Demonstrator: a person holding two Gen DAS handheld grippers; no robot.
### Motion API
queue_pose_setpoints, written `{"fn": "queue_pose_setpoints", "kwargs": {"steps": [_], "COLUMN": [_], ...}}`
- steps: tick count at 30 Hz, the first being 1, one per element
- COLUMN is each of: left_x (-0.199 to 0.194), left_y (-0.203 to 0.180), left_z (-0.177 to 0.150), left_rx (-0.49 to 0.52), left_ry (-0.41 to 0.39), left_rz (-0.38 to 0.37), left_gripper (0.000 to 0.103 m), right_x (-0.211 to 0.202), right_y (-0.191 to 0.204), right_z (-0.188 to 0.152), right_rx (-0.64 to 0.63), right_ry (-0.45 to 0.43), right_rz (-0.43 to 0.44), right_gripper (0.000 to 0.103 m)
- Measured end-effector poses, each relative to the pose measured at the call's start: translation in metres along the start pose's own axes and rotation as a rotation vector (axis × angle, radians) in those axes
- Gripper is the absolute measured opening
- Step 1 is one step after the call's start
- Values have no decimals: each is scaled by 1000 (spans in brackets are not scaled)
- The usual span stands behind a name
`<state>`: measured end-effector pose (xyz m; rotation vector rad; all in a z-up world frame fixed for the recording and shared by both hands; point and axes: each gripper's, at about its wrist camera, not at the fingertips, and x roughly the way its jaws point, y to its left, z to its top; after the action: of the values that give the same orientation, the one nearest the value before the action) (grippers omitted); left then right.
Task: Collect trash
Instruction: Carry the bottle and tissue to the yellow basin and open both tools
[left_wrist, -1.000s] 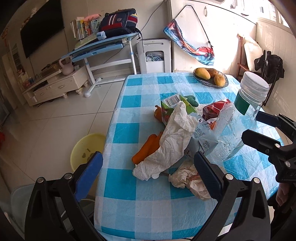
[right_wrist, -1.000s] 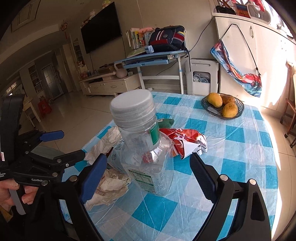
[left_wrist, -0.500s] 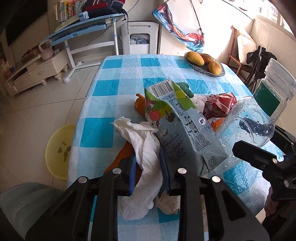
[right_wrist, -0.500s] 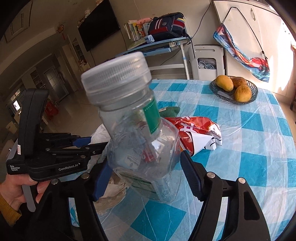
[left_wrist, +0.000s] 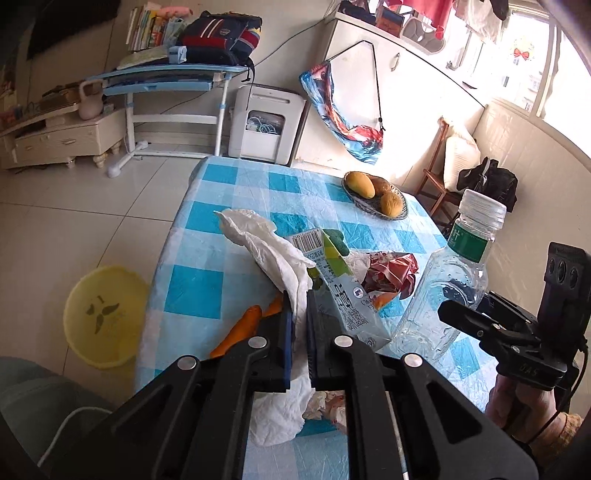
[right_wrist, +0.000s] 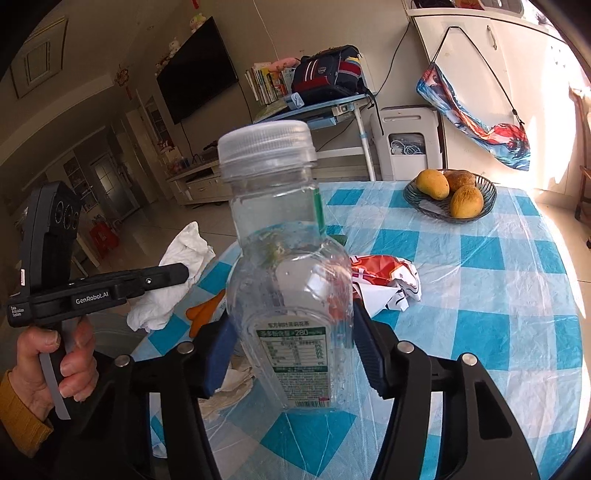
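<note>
Left gripper (left_wrist: 298, 325) pinched on the white tissue (left_wrist: 275, 258) beside the carton (left_wrist: 340, 291), right gripper (right_wrist: 291, 354) closing on the bottle (right_wrist: 284, 266) right of it — lift both straight, slowly, without snagging the carton.

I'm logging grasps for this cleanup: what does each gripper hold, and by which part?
Left gripper pinches the white tissue near its middle. Right gripper clamps the bottle by its lower body.

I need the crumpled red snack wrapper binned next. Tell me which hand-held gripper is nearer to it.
Right. The right hand-held gripper, clamped on the clear plastic bottle, sits just beside the crumpled red snack wrapper. The left hand-held gripper pinches the white tissue, beyond the carton.
</note>
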<state>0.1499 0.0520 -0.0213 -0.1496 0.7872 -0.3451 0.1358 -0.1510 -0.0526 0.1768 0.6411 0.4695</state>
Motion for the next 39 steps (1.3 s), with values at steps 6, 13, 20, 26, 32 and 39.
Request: {"fn": "queue_pose_setpoints", "kwargs": {"steps": [6, 13, 20, 26, 32, 39], "left_x": [-33, -53, -46, -11, -46, -94], "left_y": [49, 94, 149, 217, 257, 250], "left_z": [16, 36, 53, 56, 41, 31], "left_rx": [-112, -144, -242, -449, -644, -683], "left_ry": [-54, -77, -83, -16, -153, -329], "left_rz": [77, 171, 217, 332, 369, 467], "left_gripper": [7, 8, 8, 32, 54, 67], "right_x": [-17, -12, 38, 103, 169, 229], "right_y": [12, 42, 97, 133, 166, 197], "right_z": [18, 41, 68, 84, 89, 90], "right_rx": [-25, -44, -59, -14, 15, -13], "right_ry": [-65, -101, -102, -56, 15, 75], "right_rz": [22, 95, 231, 310, 346, 338], "right_gripper": [55, 55, 55, 55, 55, 55]}}
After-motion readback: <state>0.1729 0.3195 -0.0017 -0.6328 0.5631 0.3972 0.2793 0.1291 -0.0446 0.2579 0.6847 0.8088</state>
